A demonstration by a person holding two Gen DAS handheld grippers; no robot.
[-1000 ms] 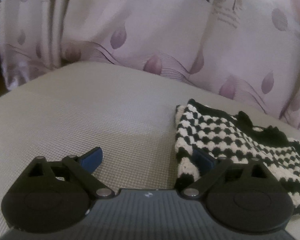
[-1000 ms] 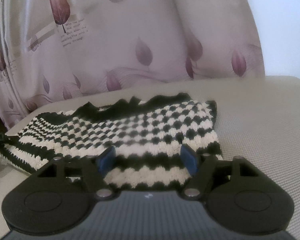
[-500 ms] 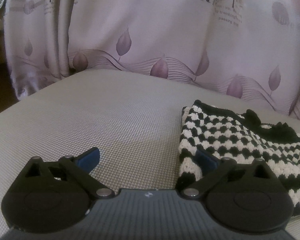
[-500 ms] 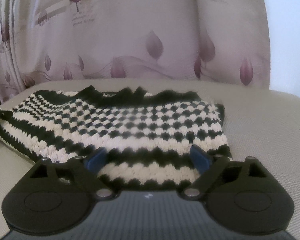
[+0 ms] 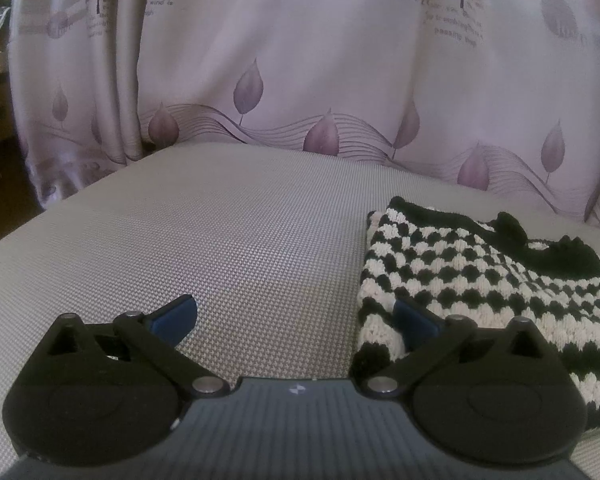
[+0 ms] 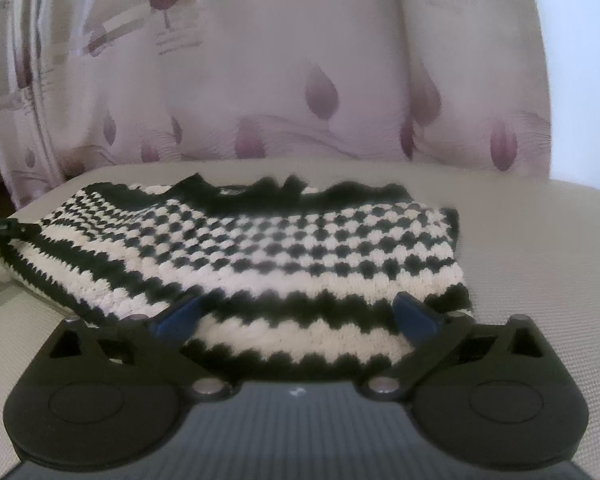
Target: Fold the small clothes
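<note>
Left claw (image 5: 294,316) wide open, empty, beside knit garment (image 5: 480,264); right claw (image 6: 296,316) wide open over garment edge

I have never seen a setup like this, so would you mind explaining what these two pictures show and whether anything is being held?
There is no robot here: a person holds a two-finger gripper in each hand, and a wide-angle camera on each one looks forward along its fingers. One picture comes from the left gripper, the other from the right gripper; the black shapes with blue pads at the bottom are the fingers. Both are open and hold nothing. On the grey cushion lies a black-and-white knitted garment, apparently already folded. The right gripper faces its near edge; the left sits at its left end. Behind hangs a pale curtain printed with leaves.
</note>
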